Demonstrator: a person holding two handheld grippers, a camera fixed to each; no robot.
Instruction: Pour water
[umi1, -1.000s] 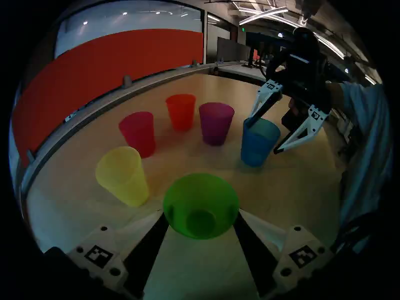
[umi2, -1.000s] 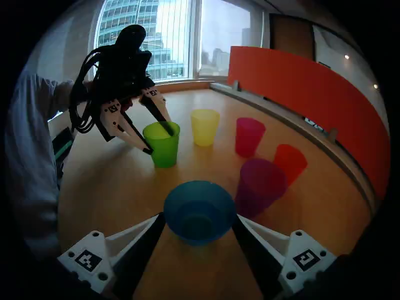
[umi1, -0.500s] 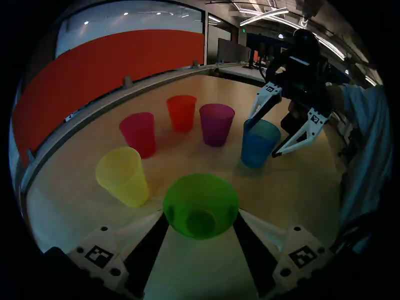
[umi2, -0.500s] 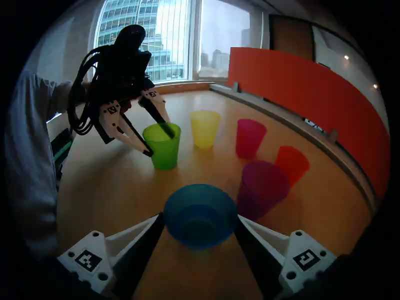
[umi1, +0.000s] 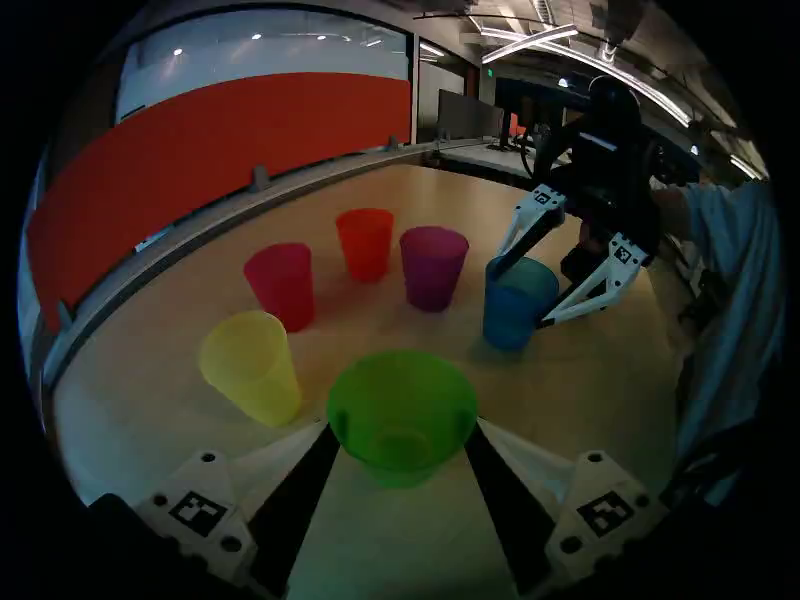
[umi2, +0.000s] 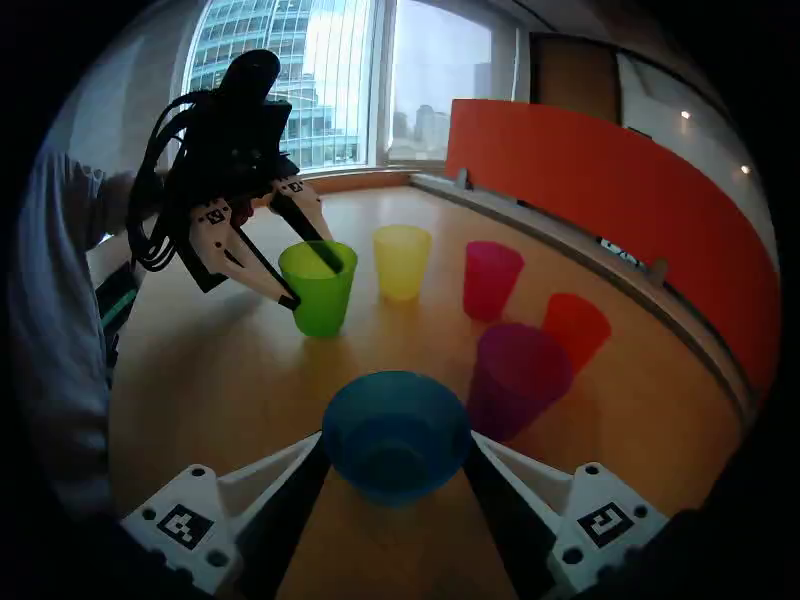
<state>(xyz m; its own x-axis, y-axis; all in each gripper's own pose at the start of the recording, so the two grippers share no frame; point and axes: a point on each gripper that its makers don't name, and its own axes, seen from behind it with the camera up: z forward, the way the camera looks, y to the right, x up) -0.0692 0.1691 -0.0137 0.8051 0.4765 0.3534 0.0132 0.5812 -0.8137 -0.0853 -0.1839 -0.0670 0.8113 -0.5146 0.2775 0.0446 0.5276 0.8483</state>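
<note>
- The left gripper (umi1: 400, 445) has its jaws partly closed around the green cup (umi1: 402, 418). One finger presses on each side of the cup below the rim, so I judge that grasp made.
- The right gripper (umi2: 395, 448) has the blue cup (umi2: 395, 432) the same way, its jaws narrowed to the cup's width with a finger against each flank.
- Both cups are upright with their mouths level. The green cup is near the person's side of the wooden table (umi1: 610, 390), and the blue cup is off to one side of it, next to the purple cup (umi1: 433, 267).
- I cannot tell whether either held cup is resting on the table or is just clear of it.
- I cannot tell from either gripper view whether there is water in the green or the blue cup. Both interiors look dim, with no clear surface line.
- The yellow cup (umi1: 250, 365), the pink cup (umi1: 282, 285), the orange cup (umi1: 364, 243) and the purple cup stand in an arc, apart from both grippers.
- As I read it, the picking-up is done and the pour is not yet begun. Neither cup is tipped and no rim is over another cup.
- What is left is bringing one held cup over the other, tilting it, and setting both down.
</note>
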